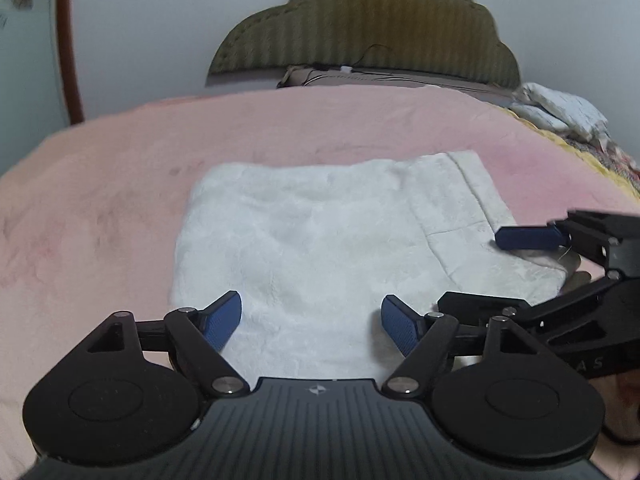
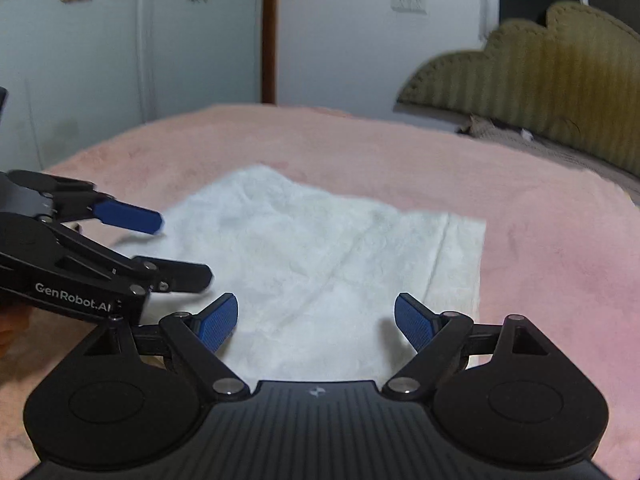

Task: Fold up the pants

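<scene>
A home bedroom: a bed under a pink blanket (image 1: 120,184), with a padded olive headboard (image 1: 360,28).

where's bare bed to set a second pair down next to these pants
Bare pink blanket lies left of the white pants, and a wide band runs between the pants and the headboard. It is crowded at the near edge, where the open left claw and open right claw hover, and by the linens.

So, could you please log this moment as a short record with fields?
Surface: pink blanket on a bed
Garment: white pants, lying flat in a folded rectangle
Left tool: open, over the near edge of the pants, holding nothing
Right tool: open, over the near edge, holding nothing
Background: olive headboard
</scene>
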### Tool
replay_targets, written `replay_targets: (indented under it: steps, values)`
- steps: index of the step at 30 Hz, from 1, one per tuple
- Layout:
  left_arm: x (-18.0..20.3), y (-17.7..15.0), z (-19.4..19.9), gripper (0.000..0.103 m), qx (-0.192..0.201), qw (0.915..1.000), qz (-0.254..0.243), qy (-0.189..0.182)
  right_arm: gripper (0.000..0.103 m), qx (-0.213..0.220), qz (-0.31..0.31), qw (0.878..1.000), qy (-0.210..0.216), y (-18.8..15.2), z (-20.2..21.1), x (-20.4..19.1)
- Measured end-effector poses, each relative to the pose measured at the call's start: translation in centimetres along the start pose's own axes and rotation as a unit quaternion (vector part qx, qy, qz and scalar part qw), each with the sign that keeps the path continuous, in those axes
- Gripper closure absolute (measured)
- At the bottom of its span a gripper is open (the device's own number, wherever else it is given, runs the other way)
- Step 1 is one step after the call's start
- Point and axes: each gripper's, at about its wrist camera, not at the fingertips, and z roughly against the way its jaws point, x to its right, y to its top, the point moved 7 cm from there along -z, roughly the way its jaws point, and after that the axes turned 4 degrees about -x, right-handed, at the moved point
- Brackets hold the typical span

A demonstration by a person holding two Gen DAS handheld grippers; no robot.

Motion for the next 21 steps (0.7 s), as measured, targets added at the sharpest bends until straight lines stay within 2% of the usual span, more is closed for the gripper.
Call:
replay_targets:
  steps: [5, 13, 21]
  values:
    - [0.2, -0.4, -0.2, 0.013, 0.02, 0.9989, -0.009, 0.042, 0.017, 0.024, -0.02, 0.999, 0.003, -0.9, 0.0, 0.4]
    - [-0.1, -0.6, -0.3, 0.008, 0.031, 0.9981, -0.004, 0.054, 0.017, 0.047, -0.02, 0.999, 0.002, -1.4, 0.0, 0.5]
    - [0.0, -0.8, -0.3, 0.006, 0.038, 0.9976, -0.004, 0.058, 0.017, 0.049, -0.019, 0.999, 0.001, -1.5, 0.0, 0.5]
